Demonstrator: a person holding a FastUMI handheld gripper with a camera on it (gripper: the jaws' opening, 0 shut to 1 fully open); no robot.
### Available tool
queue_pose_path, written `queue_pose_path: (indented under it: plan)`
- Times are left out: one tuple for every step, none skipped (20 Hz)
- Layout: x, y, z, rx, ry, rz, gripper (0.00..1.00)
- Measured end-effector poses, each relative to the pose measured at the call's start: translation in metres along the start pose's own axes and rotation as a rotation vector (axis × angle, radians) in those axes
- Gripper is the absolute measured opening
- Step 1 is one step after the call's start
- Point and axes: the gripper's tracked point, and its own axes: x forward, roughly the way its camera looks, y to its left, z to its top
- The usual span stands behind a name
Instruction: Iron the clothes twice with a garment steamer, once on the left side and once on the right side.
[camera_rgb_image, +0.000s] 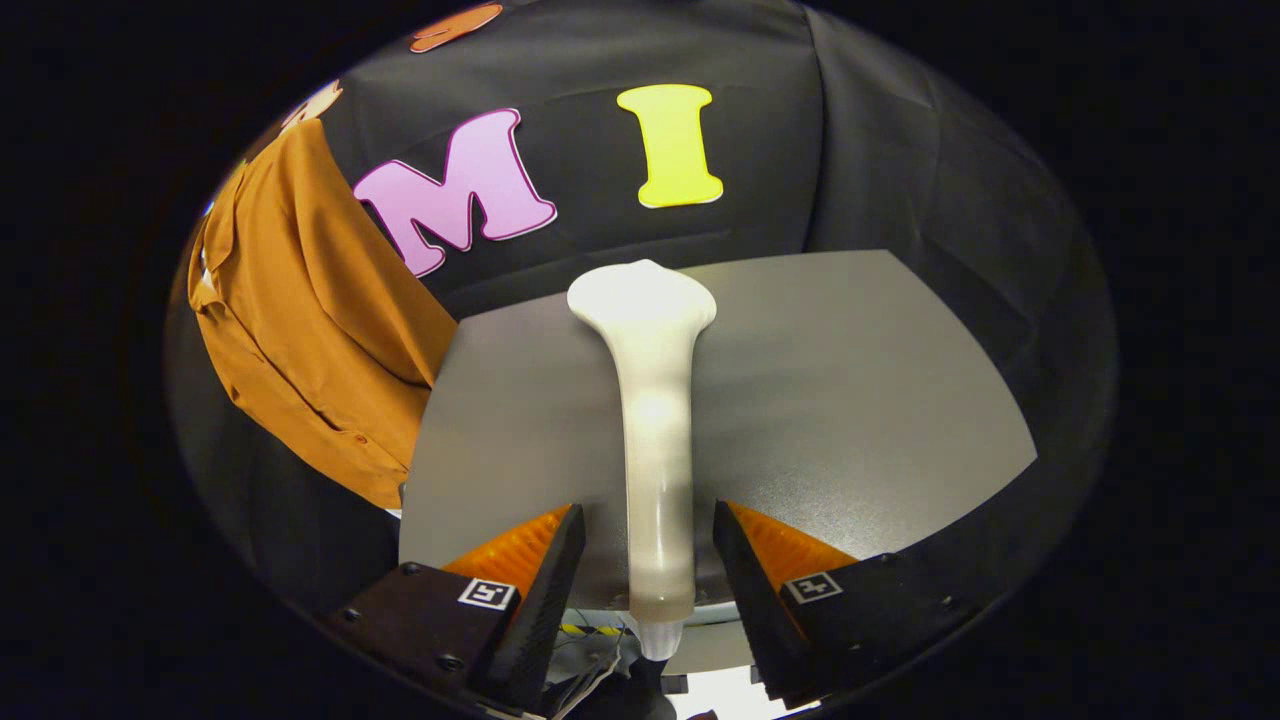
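Observation:
A white garment steamer (655, 400) lies lengthwise on the grey table (850, 400), its wide head pointing away from me and its handle end reaching past the near table edge. My gripper (648, 508) is open, and the handle sits between the two fingers (545, 570) with a small gap on each side. An orange shirt (300, 320) hangs against the booth wall, beyond the table's left edge and well left of the fingers.
The black cloth wall rises close behind the table. The table surface to either side of the steamer is bare. Cables and a pale floor patch (720, 690) show below the near edge, under the fingers.

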Motion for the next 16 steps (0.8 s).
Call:
queue_pose_path:
  plan:
    - [0.003,0.004,-0.002,0.006,0.007,0.019,0.82]
    - [0.001,-0.001,-0.004,0.001,0.025,-0.009,0.72]
    - [0.01,-0.007,-0.001,-0.016,0.0,-0.032,0.61]
    - [0.01,-0.01,0.001,-0.024,-0.011,-0.042,0.5]
    - [0.002,-0.004,0.004,-0.044,-0.041,-0.026,0.4]
    - [0.011,-0.006,0.006,-0.075,-0.088,-0.012,0.36]
    - [0.014,-0.003,0.005,-0.089,-0.118,0.002,0.34]
    - [0.007,-0.004,0.008,-0.079,-0.134,0.011,0.31]
    - [0.005,-0.005,0.008,-0.066,-0.144,0.005,0.29]
    - [0.003,-0.007,0.009,-0.046,-0.159,-0.006,0.29]
    - [-0.002,-0.008,0.012,-0.024,-0.179,-0.013,0.29]
    - [-0.008,-0.01,0.016,-0.007,-0.211,-0.021,0.29]
    - [-0.017,-0.014,0.022,-0.001,-0.246,-0.038,0.29]
    - [-0.029,-0.017,0.027,0.001,-0.276,-0.053,0.29]
    - [-0.041,-0.017,0.033,0.006,-0.305,-0.063,0.29]
    - [-0.053,-0.014,0.039,0.017,-0.34,-0.068,0.29]
